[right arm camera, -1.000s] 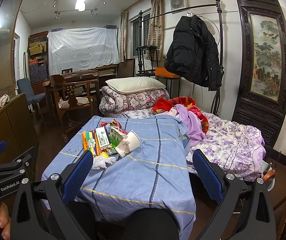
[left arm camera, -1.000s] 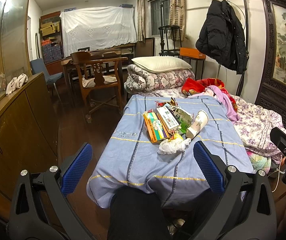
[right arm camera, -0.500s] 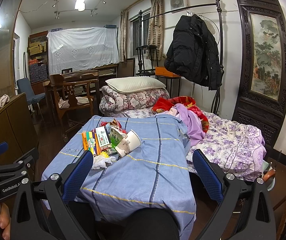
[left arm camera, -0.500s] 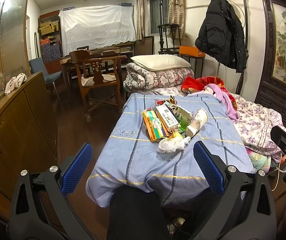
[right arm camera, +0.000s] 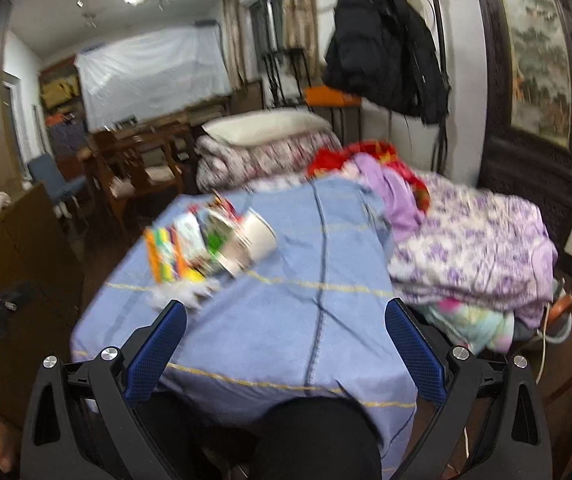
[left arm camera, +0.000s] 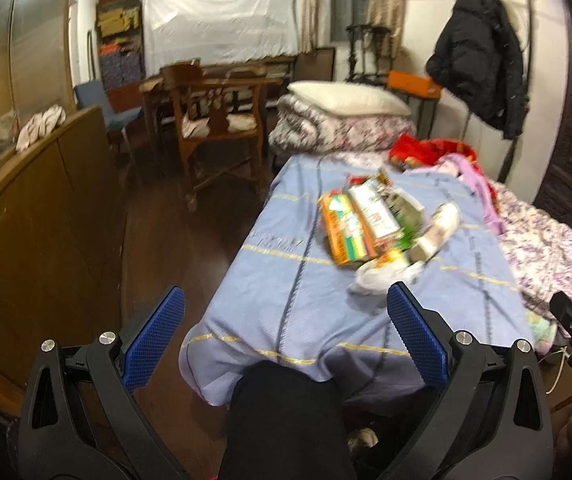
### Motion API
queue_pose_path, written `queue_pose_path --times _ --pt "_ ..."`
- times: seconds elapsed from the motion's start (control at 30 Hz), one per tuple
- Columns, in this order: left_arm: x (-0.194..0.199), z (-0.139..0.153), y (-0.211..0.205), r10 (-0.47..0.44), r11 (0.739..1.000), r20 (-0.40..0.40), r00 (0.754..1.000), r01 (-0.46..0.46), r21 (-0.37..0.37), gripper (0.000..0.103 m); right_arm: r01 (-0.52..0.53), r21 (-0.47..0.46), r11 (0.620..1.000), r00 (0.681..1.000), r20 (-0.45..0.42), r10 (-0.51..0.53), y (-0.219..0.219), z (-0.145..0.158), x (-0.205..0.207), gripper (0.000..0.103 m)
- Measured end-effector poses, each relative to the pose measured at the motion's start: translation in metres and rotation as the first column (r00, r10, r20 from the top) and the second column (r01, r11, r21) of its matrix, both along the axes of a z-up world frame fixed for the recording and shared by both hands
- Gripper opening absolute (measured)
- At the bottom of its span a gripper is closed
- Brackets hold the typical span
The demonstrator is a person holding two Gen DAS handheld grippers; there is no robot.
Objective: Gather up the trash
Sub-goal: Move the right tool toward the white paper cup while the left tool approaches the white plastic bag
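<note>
A pile of trash lies on a blue striped bedspread (left arm camera: 286,280): a colourful orange box (left arm camera: 343,228), a white carton (left arm camera: 373,210), a green packet (left arm camera: 405,212), a paper cup (left arm camera: 437,232) on its side and crumpled white tissue (left arm camera: 381,274). The same pile shows in the right wrist view, with the cup (right arm camera: 256,240), box (right arm camera: 164,252) and tissue (right arm camera: 184,292). My left gripper (left arm camera: 286,316) is open and empty, short of the pile. My right gripper (right arm camera: 286,320) is open and empty over the near bedspread (right arm camera: 297,300).
A wooden cabinet (left arm camera: 26,232) runs along the left. A wooden chair (left arm camera: 218,128) stands beyond the bed's left side. Folded quilts and a pillow (left arm camera: 345,116) lie at the far end. Purple floral bedding (right arm camera: 473,248) is heaped on the right. A black coat (right arm camera: 385,48) hangs behind.
Both grippers have moved forward and closer to the bed, with the views now blurred by motion. The trash pile appears larger. Both stay open.
</note>
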State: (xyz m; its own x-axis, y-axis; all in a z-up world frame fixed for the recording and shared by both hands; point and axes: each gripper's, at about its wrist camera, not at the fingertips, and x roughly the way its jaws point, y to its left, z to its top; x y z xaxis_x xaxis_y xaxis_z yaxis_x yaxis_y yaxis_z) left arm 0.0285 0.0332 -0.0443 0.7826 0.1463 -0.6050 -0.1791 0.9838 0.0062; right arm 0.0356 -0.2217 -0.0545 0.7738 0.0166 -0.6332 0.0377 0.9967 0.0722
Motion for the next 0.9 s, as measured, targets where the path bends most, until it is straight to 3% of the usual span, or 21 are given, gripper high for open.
queue_pose_path --times 0.13,0.3,0.57,0.9 --pt "0.025 -0.032 -0.001 -0.021 1.000 -0.082 0.996 0.020 -0.008 0.097 -0.005 0.016 1.000 0.996 -0.091 0.007 0.000 -0.039 0.024 0.097" --pt "0.054 -0.064 -0.020 -0.115 0.993 -0.140 0.984 0.114 -0.014 0.097 -0.051 0.035 0.998 0.985 -0.163 0.056 0.003 -0.076 0.054 0.097" --pt "0.097 -0.085 -0.050 -0.238 0.970 -0.152 0.959 0.242 0.010 0.097 -0.075 0.064 0.995 0.980 -0.182 0.086 0.002 -0.112 0.080 0.097" --pt "0.147 -0.100 -0.062 -0.276 0.961 -0.177 0.945 0.274 -0.034 0.097 -0.064 0.030 0.997 0.982 -0.177 0.069 -0.006 -0.135 0.087 0.097"
